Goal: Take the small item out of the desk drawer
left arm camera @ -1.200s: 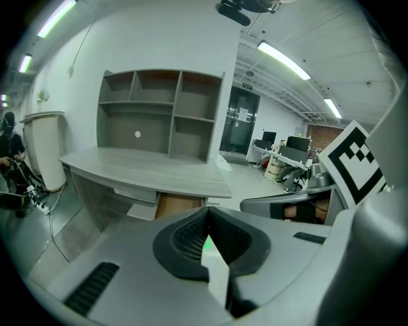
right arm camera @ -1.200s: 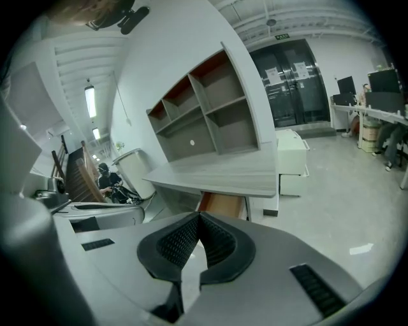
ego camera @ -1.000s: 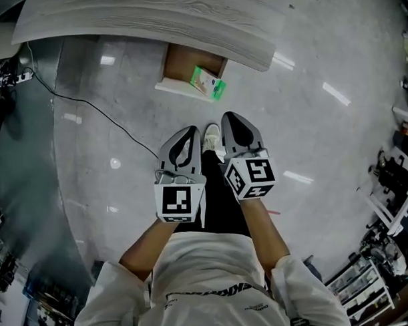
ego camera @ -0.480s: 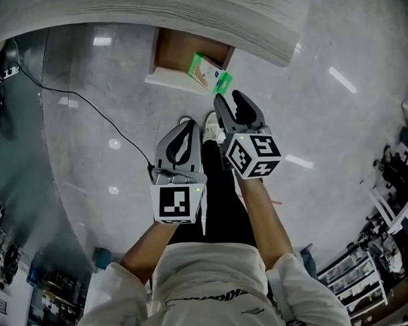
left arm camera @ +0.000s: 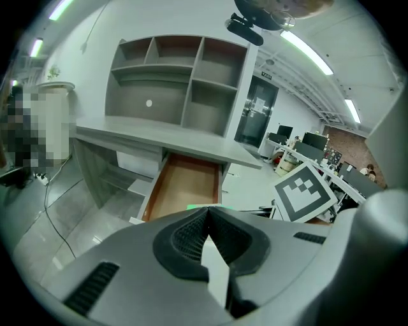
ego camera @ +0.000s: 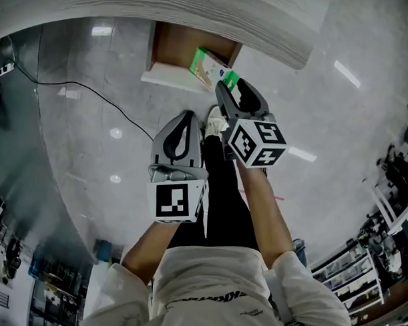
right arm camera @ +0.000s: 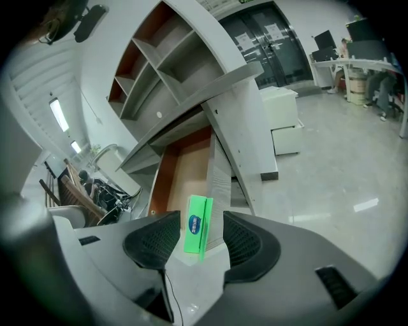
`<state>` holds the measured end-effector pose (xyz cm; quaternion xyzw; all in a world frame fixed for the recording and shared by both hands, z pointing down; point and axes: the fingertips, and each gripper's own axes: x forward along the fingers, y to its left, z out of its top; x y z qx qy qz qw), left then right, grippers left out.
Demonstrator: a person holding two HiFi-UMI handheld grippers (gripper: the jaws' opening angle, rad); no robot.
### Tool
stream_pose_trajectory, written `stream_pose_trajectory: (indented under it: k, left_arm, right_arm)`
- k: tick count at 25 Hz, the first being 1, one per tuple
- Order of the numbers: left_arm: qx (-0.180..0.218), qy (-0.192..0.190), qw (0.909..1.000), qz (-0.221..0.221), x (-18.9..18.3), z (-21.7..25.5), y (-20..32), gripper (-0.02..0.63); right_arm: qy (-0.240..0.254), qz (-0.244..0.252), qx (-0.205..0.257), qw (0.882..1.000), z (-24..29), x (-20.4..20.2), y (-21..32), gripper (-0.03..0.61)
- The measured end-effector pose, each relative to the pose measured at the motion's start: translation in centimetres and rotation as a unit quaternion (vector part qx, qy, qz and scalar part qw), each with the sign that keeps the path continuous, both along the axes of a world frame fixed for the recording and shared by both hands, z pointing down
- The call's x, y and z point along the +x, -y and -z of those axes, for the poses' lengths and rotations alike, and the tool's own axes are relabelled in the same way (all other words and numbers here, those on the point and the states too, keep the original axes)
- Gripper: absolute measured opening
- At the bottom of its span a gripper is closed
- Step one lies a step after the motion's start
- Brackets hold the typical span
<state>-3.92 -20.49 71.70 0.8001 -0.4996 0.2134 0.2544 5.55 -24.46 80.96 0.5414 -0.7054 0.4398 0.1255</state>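
A small green and white box (ego camera: 210, 67) lies at the right front corner of the open desk drawer (ego camera: 168, 76). My right gripper (ego camera: 233, 88) hovers just short of it, its jaws opening. In the right gripper view the box (right arm camera: 197, 224) shows in the gap between the dark pads (right arm camera: 153, 239) without touching either. My left gripper (ego camera: 187, 117) hangs lower and to the left, over the floor, shut with nothing in it. In the left gripper view its tips (left arm camera: 207, 214) meet in front of the drawer (left arm camera: 185, 184).
The grey wood-grain desk top (ego camera: 162, 10) overhangs the drawer, with open shelves (left arm camera: 178, 83) above it. A black cable (ego camera: 92, 98) runs across the shiny floor at the left. The person's legs and a white shoe (ego camera: 213, 120) stand below the grippers. Cluttered shelving (ego camera: 390, 192) lines the right edge.
My right gripper has moved forward toward the drawer and its jaws have spread from shut to wide. The left gripper stayed shut. The drawer and box now sit closer.
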Motion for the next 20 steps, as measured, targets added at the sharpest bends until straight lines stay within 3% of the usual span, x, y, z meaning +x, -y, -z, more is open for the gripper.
stream_pose_trajectory:
  k: [7, 20]
  left_arm:
    - [-0.019, -0.006, 0.9997, 0.01, 0.21, 0.2, 0.25, 0.015]
    - [-0.007, 0.002, 0.9999, 0.012, -0.4, -0.2, -0.51, 0.015]
  right_arm:
    - [0.006, 0.001, -0.008, 1.0, -0.34, -0.73, 0.44, 0.217]
    - [0.0, -0.001, -0.013, 1.0, -0.09, -1.06, 0.22, 0.136]
